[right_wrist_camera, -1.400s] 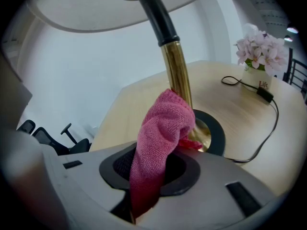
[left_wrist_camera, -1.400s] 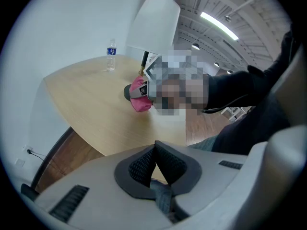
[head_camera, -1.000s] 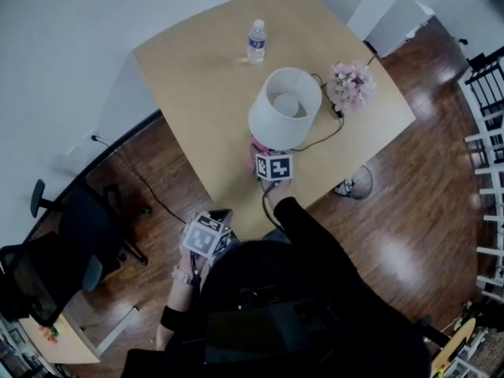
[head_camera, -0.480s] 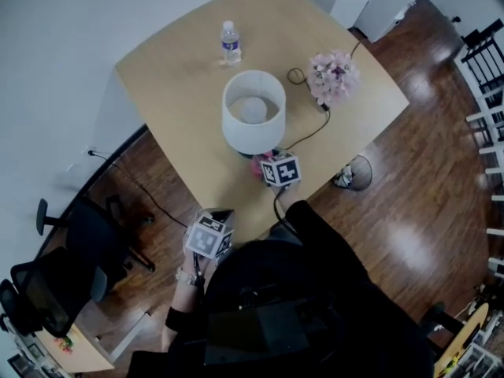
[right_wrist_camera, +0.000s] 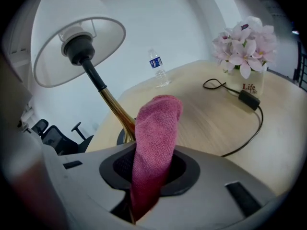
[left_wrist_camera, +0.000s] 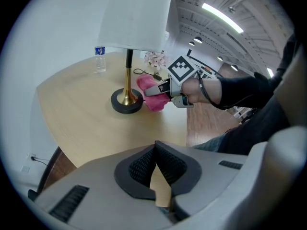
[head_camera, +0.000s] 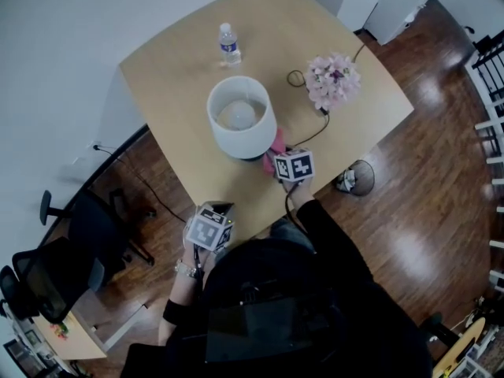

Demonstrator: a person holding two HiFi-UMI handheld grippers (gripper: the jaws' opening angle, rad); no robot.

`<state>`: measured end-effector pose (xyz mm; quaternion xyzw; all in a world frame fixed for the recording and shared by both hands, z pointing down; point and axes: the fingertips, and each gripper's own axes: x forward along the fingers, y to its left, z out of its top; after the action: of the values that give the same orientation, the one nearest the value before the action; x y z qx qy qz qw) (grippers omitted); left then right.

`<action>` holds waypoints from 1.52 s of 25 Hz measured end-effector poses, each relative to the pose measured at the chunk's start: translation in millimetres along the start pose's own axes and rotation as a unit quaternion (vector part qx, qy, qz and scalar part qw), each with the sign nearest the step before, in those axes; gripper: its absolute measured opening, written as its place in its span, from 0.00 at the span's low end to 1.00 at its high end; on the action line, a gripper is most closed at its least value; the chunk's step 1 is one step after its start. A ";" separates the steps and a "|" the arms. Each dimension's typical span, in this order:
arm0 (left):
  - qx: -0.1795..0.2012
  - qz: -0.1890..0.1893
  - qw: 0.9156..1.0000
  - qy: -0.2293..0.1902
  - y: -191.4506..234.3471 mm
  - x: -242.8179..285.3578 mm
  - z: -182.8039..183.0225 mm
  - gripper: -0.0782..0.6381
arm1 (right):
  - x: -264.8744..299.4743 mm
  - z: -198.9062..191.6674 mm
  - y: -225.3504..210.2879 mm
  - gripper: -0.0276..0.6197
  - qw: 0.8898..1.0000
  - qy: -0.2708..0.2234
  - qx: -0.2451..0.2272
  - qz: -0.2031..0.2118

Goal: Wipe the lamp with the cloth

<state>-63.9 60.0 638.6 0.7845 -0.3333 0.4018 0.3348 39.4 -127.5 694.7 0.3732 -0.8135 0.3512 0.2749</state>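
Note:
A lamp with a white shade (head_camera: 242, 116), a brass stem (left_wrist_camera: 127, 83) and a round black foot (left_wrist_camera: 127, 101) stands on the wooden table (head_camera: 181, 77). My right gripper (head_camera: 278, 154) is shut on a pink cloth (right_wrist_camera: 156, 138), which sticks out forward between its jaws. In the head view the cloth (head_camera: 277, 142) sits just right of the lamp's foot, under the shade's rim. The left gripper view shows the cloth (left_wrist_camera: 152, 87) close beside the foot; whether they touch I cannot tell. My left gripper (left_wrist_camera: 156, 169) is shut on nothing near the table's front edge.
A water bottle (head_camera: 229, 44) stands at the far side of the table. A vase of pink flowers (head_camera: 333, 79) stands at the right, with a black cable and plug block (right_wrist_camera: 249, 99) running from it towards the lamp. An office chair (head_camera: 71, 250) stands on the floor at left.
The right gripper with the cloth has gone from in front of the lamp's foot round to its right side. The head camera has swung, so the lamp shows further left.

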 end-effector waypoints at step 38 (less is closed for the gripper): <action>-0.004 -0.011 1.000 -0.027 3.3 -7.1 -3.9 0.11 | -48.7 -106.2 -20.9 0.19 0.983 0.170 -0.067 -0.031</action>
<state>-71.3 63.0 635.2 0.7973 -0.3355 0.3751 0.3333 103.5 -34.8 731.8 0.3137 -0.7646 0.3455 0.4445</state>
